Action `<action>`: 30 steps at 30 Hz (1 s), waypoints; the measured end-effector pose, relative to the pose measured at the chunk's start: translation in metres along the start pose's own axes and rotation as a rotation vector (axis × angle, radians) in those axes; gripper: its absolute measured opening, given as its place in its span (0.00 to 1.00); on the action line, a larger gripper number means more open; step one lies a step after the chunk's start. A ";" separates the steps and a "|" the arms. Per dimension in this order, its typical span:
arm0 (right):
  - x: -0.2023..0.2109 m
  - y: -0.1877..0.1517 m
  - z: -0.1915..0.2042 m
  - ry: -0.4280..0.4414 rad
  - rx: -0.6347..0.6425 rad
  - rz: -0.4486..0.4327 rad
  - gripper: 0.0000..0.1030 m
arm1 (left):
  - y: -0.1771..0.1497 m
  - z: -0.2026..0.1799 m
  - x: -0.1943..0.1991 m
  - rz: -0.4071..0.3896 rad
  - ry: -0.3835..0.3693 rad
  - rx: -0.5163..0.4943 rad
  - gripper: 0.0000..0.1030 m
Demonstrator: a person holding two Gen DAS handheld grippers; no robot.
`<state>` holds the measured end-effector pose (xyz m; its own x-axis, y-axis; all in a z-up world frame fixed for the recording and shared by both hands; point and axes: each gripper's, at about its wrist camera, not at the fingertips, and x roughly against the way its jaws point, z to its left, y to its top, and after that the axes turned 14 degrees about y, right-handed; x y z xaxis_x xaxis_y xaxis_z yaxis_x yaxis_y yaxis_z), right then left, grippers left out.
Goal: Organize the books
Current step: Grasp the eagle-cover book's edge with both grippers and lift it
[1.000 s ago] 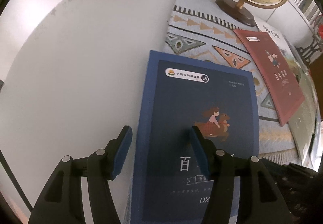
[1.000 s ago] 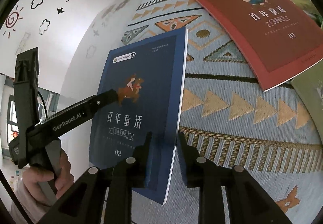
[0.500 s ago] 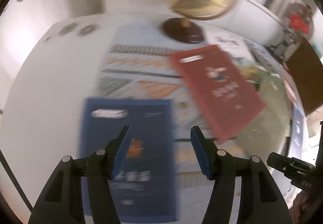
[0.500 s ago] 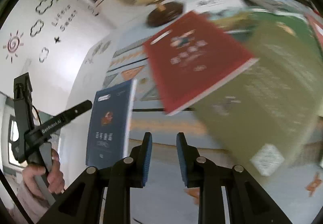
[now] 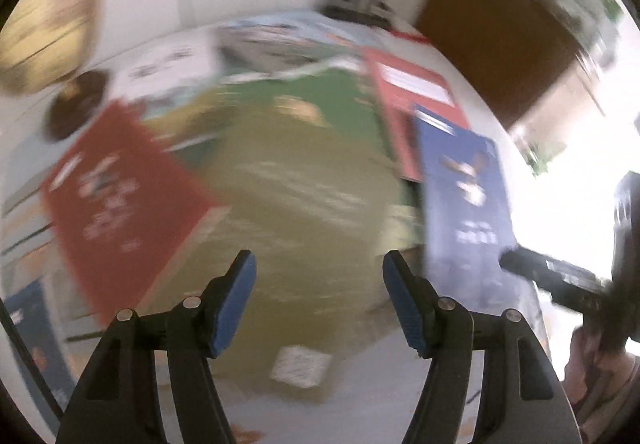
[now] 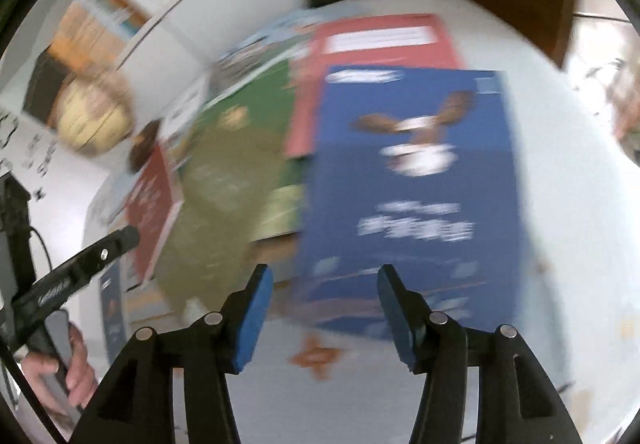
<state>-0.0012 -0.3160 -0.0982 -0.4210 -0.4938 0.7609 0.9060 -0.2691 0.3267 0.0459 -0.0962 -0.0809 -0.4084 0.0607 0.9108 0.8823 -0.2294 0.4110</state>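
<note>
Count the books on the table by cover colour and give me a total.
Red books: 2
Blue books: 2
Green book: 1
Olive book: 1
Pale books at the back: too blurred to count
Total: 6 that can be told apart

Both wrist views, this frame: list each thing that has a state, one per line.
left gripper: jaws opening, nothing between them
right gripper: jaws opening, nothing between them
blue book: closed, flat, cover up
olive book: closed, flat
red book: closed, flat, overlapping olive book
globe: upright
</note>
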 end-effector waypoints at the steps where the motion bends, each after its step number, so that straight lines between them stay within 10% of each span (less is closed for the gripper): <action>1: 0.005 0.003 -0.010 -0.011 -0.011 -0.008 0.53 | 0.001 -0.019 -0.004 0.010 -0.007 -0.033 0.62; 12: 0.016 0.026 -0.096 -0.040 -0.122 -0.003 0.53 | 0.007 -0.092 -0.047 0.115 -0.013 -0.112 0.62; 24: 0.001 0.044 -0.099 0.026 -0.068 -0.020 0.66 | 0.003 -0.125 -0.063 0.103 0.054 -0.193 0.82; 30: 0.002 0.042 -0.101 0.070 -0.082 -0.047 0.70 | -0.006 -0.146 -0.072 0.160 -0.032 -0.237 0.84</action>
<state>0.0314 -0.4115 -0.1399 -0.4676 -0.5347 0.7039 0.8798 -0.3584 0.3122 0.0358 -0.2413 -0.1543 -0.2577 0.0350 0.9656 0.8540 -0.4591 0.2446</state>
